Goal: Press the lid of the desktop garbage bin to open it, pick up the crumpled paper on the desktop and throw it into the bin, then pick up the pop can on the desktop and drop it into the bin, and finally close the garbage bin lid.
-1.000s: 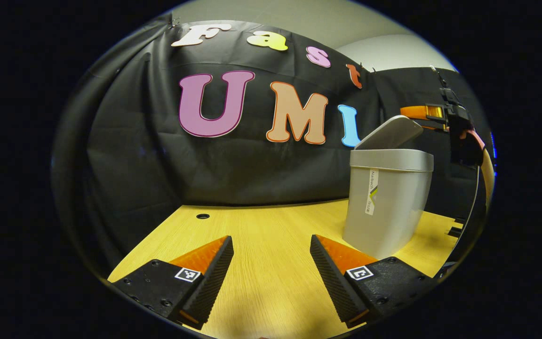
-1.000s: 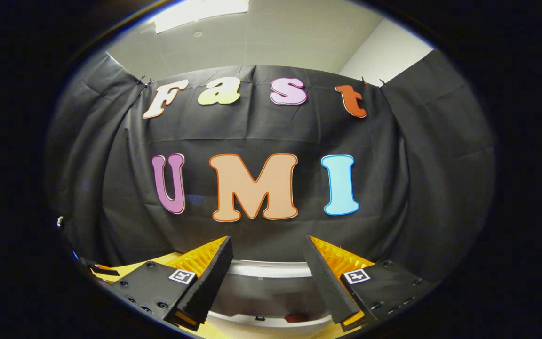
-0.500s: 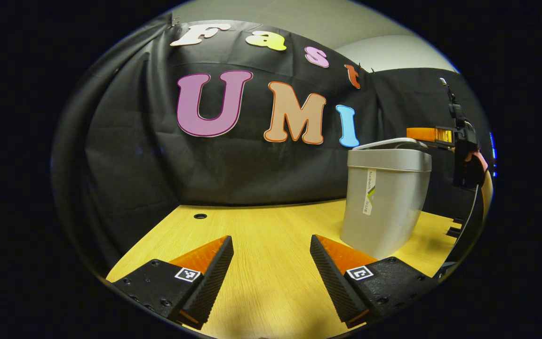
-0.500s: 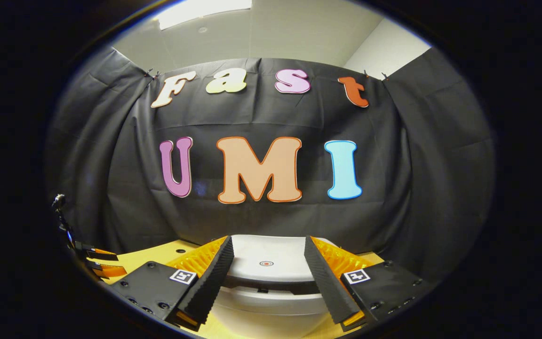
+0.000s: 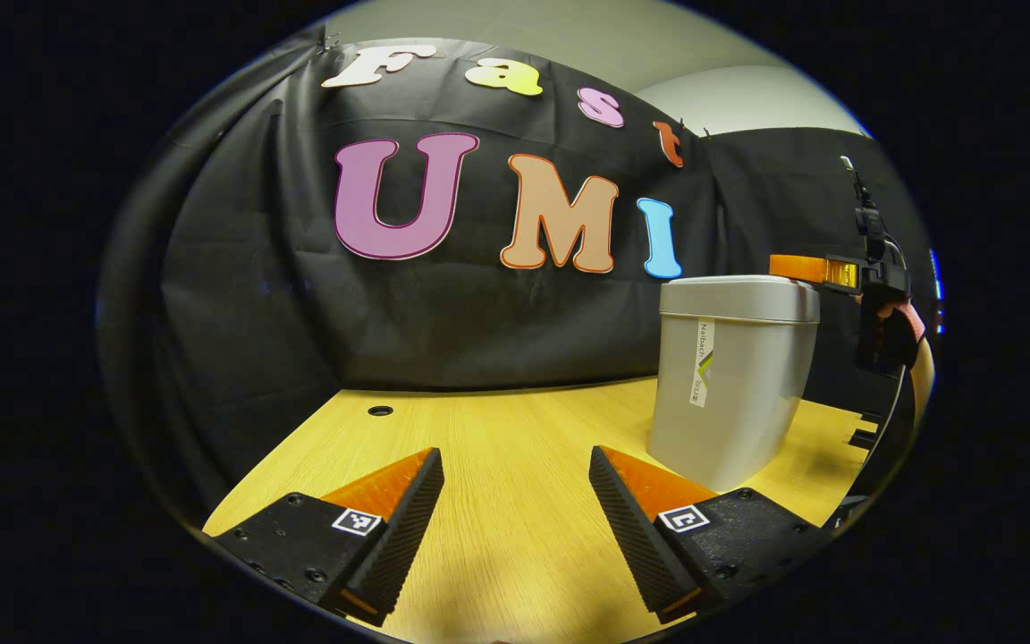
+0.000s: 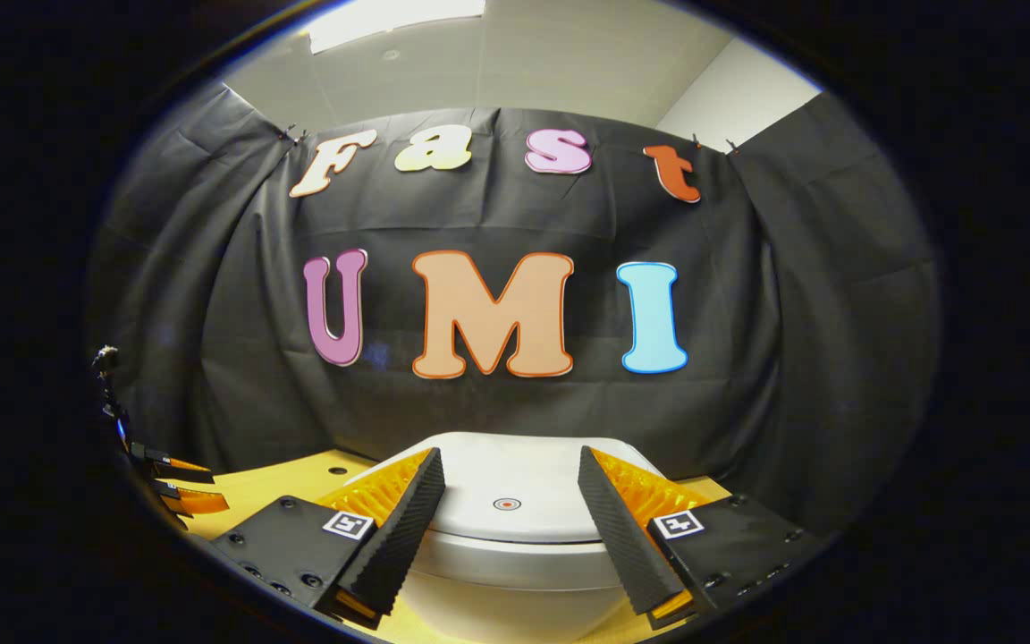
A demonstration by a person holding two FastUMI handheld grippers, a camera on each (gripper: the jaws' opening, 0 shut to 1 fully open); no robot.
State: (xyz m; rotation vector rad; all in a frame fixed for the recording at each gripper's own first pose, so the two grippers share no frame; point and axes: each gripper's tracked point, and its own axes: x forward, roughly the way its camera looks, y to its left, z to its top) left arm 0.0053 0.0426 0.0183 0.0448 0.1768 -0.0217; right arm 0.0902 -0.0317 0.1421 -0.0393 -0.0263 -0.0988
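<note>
The bin (image 5: 734, 380) stood toward the right far part of the counter (image 5: 497, 447), its lid (image 6: 506, 487) lying flat and shut on the rim, which reads as the closing step done or nearly so. No paper or can lay on the visible counter; judged to be inside the bin, though that can't be checked. The right gripper (image 6: 506, 519) hovered just above the lid's near edge, jaws wide with nothing between them, straddling the small round mark (image 6: 506, 504) on the lid; probably placed there for pushing the lid down, contact unclear. In the left gripper view the right gripper (image 5: 814, 268) sat level at lid height on the bin's far side, held roughly horizontal. The left gripper (image 5: 515, 528) waited low over the counter's near edge, jaws wide and empty, pointing at the back wall, well apart from the bin; parked out of the way, idle. A small hole (image 5: 380, 410) showed near the counter's far left.
</note>
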